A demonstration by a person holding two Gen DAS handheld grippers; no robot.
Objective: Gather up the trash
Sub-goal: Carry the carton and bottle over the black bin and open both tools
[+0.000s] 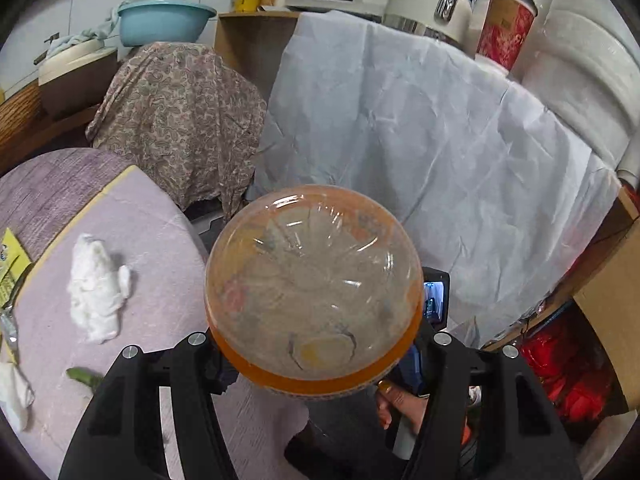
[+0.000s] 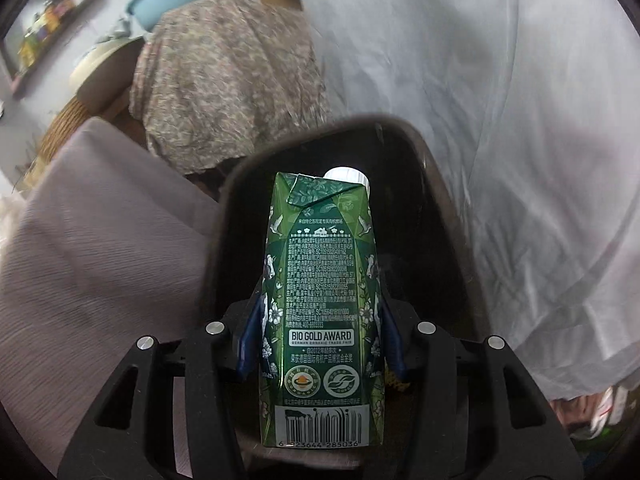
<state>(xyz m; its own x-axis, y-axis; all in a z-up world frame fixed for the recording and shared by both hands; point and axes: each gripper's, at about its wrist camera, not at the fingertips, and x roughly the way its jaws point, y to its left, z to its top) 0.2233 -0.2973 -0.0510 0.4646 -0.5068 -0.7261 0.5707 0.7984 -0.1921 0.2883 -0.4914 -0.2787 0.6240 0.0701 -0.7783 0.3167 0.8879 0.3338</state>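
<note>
— What is seen around the grippers, from the largest thing down?

— A pale blue sheet (image 1: 420, 128) is draped across the field from 12 to 3 o'clock in the left wrist view, with a paisley cloth (image 1: 180, 112) at 10 o'clock and a teal basin (image 1: 166, 20) behind it. The desk (image 1: 160, 240), covered in lilac, is seen at 8 o'clock; a crumpled white tissue (image 1: 98, 292) is laid on it, and a small green scrap (image 1: 84, 378) is found nearer the gripper. In the right wrist view a dark bin (image 2: 248, 184) is held directly ahead, its opening partly blocked by the carton.

— What is cut off or unclear?

— The bin's interior is too dark to be read. The background of the right view is blurred. A yellow packet (image 1: 10, 264) at 9 o'clock is cropped by the frame edge.

— And the grippers?

— The left gripper (image 1: 316, 356) is clamped on a clear bottle (image 1: 314, 280) with an orange band, its base turned toward the lens and raised off the desk. The right gripper (image 2: 320, 344) is closed on a green carton (image 2: 320, 304), which is held over the bin, white cap pointing away at 12 o'clock.
</note>
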